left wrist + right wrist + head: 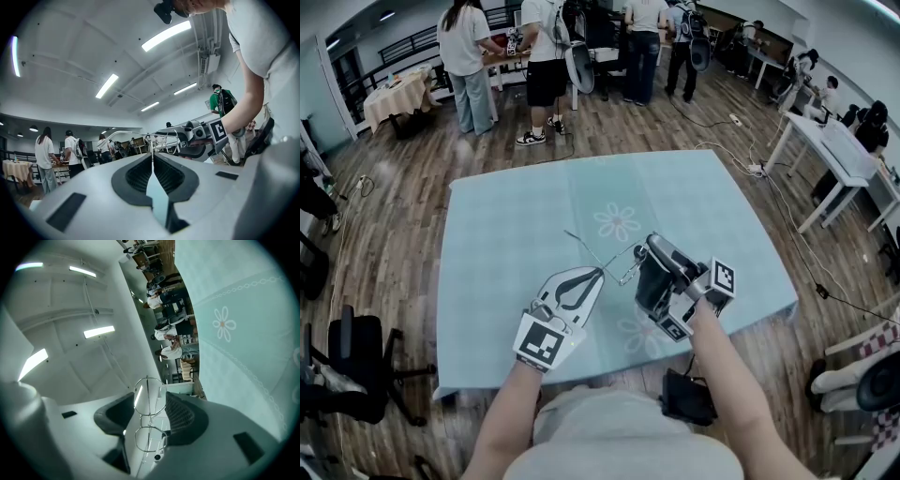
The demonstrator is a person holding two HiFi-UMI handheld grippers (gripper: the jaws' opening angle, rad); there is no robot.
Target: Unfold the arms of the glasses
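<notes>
Right tongs (149, 401) clamped on the glasses (150, 397), both lenses between the jaws. Left tongs (152, 154) clenched, jaws pressed together on one thin arm (581, 246). Glasses held in the air above the table (516, 244), over its near half.

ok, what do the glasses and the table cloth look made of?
Glasses: thin wire frame, probably metal, with a silvery, shiny finish that glints along the round rims. The lenses are clear; glass or plastic can't be told.
Cloth: pale blue fabric, matt, with a printed flower pattern. It hangs over the table edge, so it is likely a soft textile, not a rigid sheet.
</notes>
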